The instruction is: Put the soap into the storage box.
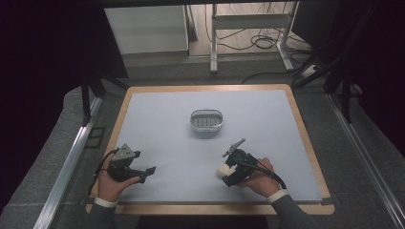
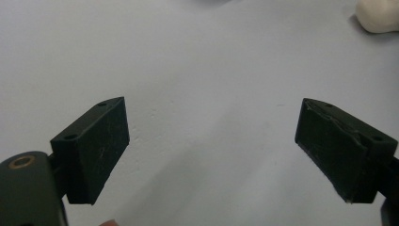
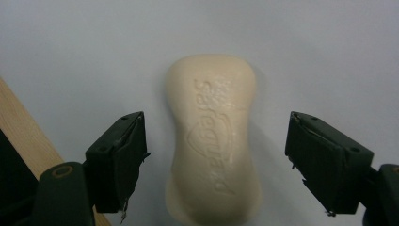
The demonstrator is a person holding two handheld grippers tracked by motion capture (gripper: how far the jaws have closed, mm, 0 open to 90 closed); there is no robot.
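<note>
Right gripper (image 3: 214,165) hovered with jaws spread wide on either side of the cream soap bar (image 3: 214,141) lying flat on the grey mat (image 3: 306,47), the bar's near end cut off, while the left gripper (image 2: 211,150) gaped over bare mat.

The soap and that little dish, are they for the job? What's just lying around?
For the job, probably:
soap bar
soap dish
right hand-held gripper, open around the soap

Just there:
left hand-held gripper, open, idle
cables on floor
</note>
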